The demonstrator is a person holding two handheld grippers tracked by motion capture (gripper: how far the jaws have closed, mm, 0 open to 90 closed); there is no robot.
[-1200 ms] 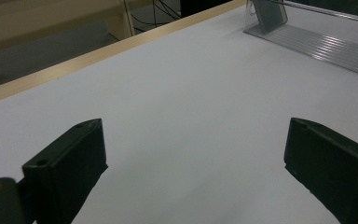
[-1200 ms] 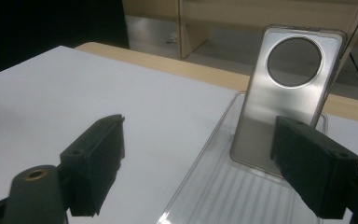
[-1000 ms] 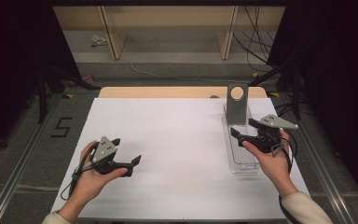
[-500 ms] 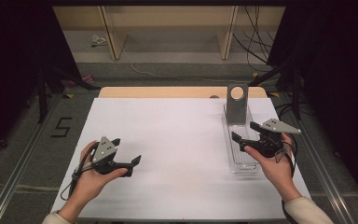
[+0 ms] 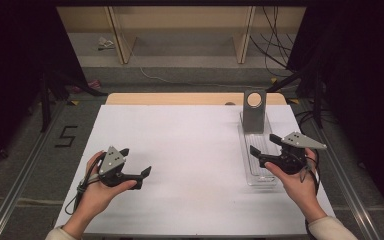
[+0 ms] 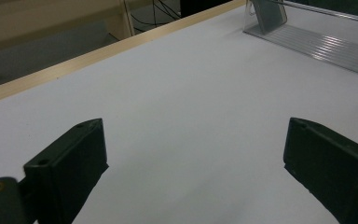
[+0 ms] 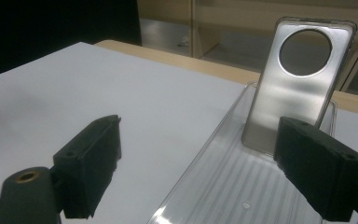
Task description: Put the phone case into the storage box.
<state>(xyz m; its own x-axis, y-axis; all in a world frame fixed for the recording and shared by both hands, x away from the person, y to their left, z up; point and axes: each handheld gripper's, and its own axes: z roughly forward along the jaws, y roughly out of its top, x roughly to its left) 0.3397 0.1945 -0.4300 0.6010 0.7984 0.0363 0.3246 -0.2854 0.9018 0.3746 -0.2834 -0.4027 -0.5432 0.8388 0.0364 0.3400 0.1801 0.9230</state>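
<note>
Approach step. Phone case (image 7: 294,79) stands upright at the far end of the clear tray (image 5: 256,172) on the bench's right side. Right tool (image 5: 266,150) hovers over the tray, jaws wide, empty. Left tool (image 5: 141,176) wide, empty, idle. Next: right tool advances to straddle the case.

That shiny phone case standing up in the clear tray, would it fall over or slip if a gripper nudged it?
Probably. The phone case stands tilted at the far end of the clear tray, resting on one narrow edge, so a nudge would likely tip it. It looks thin and hollow, so likely light. Its glossy surface may slip between the open right gripper jaws.
</note>
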